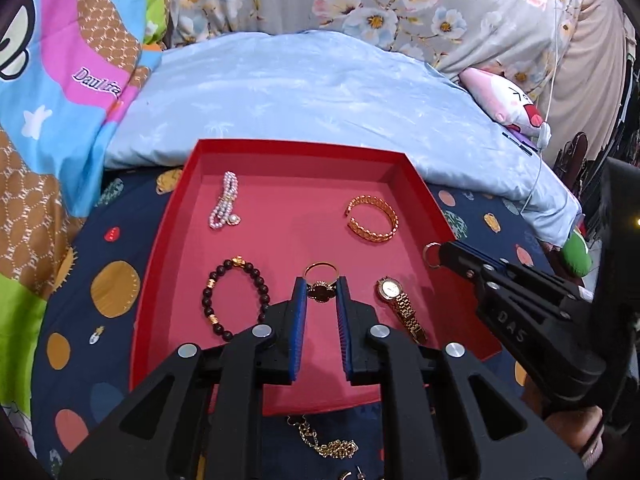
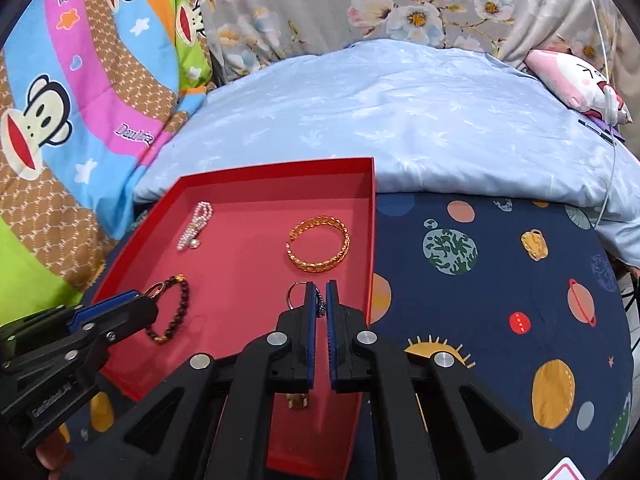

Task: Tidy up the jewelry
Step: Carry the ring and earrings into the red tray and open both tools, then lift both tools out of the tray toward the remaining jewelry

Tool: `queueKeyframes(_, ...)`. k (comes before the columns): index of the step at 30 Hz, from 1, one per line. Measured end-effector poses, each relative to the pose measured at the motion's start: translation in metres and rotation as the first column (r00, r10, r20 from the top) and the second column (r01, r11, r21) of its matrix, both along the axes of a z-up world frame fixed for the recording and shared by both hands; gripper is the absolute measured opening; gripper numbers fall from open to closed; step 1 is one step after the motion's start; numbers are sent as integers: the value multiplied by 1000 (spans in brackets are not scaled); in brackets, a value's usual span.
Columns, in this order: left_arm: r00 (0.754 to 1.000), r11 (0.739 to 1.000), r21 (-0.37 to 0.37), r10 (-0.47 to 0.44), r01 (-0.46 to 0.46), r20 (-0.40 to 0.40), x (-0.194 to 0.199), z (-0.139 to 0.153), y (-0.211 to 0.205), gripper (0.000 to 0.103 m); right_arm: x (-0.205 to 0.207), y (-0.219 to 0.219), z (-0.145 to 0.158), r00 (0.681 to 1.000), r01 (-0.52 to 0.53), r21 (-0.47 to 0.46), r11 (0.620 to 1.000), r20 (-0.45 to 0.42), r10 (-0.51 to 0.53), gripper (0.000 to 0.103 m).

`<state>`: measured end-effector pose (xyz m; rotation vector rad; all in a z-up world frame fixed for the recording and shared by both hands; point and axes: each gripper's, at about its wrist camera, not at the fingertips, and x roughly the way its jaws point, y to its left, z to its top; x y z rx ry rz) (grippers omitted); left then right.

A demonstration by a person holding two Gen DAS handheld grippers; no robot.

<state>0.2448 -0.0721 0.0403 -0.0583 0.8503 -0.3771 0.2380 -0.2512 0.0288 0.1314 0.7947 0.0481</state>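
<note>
Red tray (image 1: pixel 420 184) on the planet-print sheet (image 2: pixel 500 280) already has a pearl bracelet (image 1: pixel 225 201), a gold bangle (image 1: pixel 373 219), a dark bead bracelet (image 1: pixel 234 300) and a gold watch (image 1: pixel 400 307) laid well apart. A gold chain (image 1: pixel 326 442) lies on the sheet, outside the tray, near its front edge.

Left gripper (image 1: pixel 322 292): jaws nearly together, clamped on the dark head of a gold ring (image 1: pixel 320 278), band sticking out ahead. Right gripper (image 2: pixel 320 300): jaws pressed together on the stone end of a silvery ring (image 2: pixel 296 294), loop hanging out to the left of the tips. Both rings are held above the tray floor, the left one between the bead bracelet and the watch, the right one just inside the tray's right wall, below the bangle.

Risks, as a judgement:
- Both grips are on small hard heads right at the pad tips; any tilt or jolt could twist a ring out early, so it rolls or bounces.
- The right ring sits close to the wall; released there it may skip over the rim onto the sheet.
- The left ring, dropped here, may land on the watch strap or beads and tangle the layout.
- The soft bed means the tray could tip if pressed on.
</note>
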Motion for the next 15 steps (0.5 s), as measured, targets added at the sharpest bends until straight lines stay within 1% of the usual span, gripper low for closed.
queueKeyframes(5, 1000, 1000, -4, 8, -9, -13, 3, -5, 0, 14, 7, 3, -5, 1000, -6, -21, 1000, 0, 6, 5)
queueKeyframes(6, 1000, 1000, 2, 14, -14, -11, 4, -5, 0, 16, 7, 5, -4, 1000, -10, -27, 1000, 8, 10, 7)
queueKeyframes(7, 1000, 1000, 9, 22, -22, -10, 4, -5, 0, 20, 7, 6, -4, 1000, -13, -35, 999, 11, 13, 8)
queueKeyframes(8, 1000, 1000, 13, 28, -28, -7, 5, -5, 1, 31, 7, 7, -3, 1000, -12, -40, 999, 14, 12, 10)
queueKeyframes(9, 999, 999, 19, 49, -49, 1, 4, -3, 3, 46, 6, 7, -1, 1000, -8, -40, 999, 24, 9, 14)
queueKeyframes(10, 998, 998, 18, 60, -60, 11, 3, -1, 5, 49, 5, 6, 1, 1000, -5, -37, 999, 29, 6, 16)
queueKeyframes(12, 996, 997, 17, 77, -78, 39, -1, 6, 11, 50, -3, 3, 8, 999, 2, -20, 1000, 49, -1, 20)
queueKeyframes(15, 994, 996, 18, 92, -93, 61, -8, 14, 21, 50, -20, -1, 18, 997, 5, -2, 1000, 73, -5, 23)
